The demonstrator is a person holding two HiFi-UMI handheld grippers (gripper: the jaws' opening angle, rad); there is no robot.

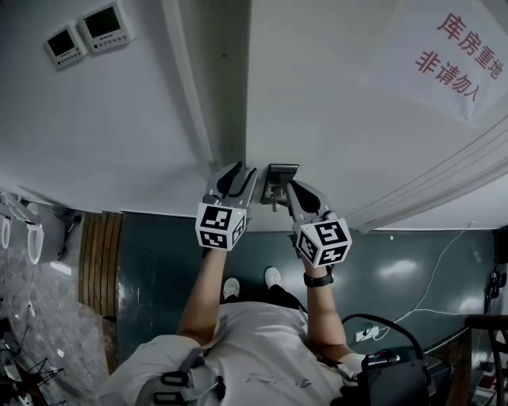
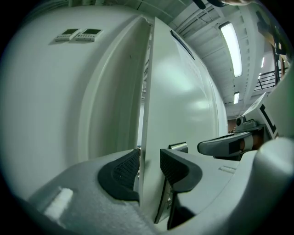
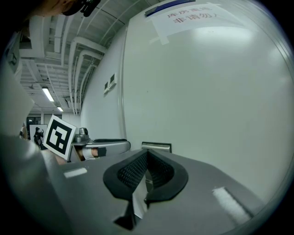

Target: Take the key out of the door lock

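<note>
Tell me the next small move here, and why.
Probably close the left hand-held gripper on the door edge to steady it: its jaws stand apart astride that edge, beside the lock plate; the right hand-held gripper is shut.

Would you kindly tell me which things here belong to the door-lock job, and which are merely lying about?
Job: dark rectangular metal lock plate; white door; left gripper, open; right gripper, shut. Key itself not discernible.
Around: two grey wall control panels; white paper sign with red print; white floor cable.
</note>
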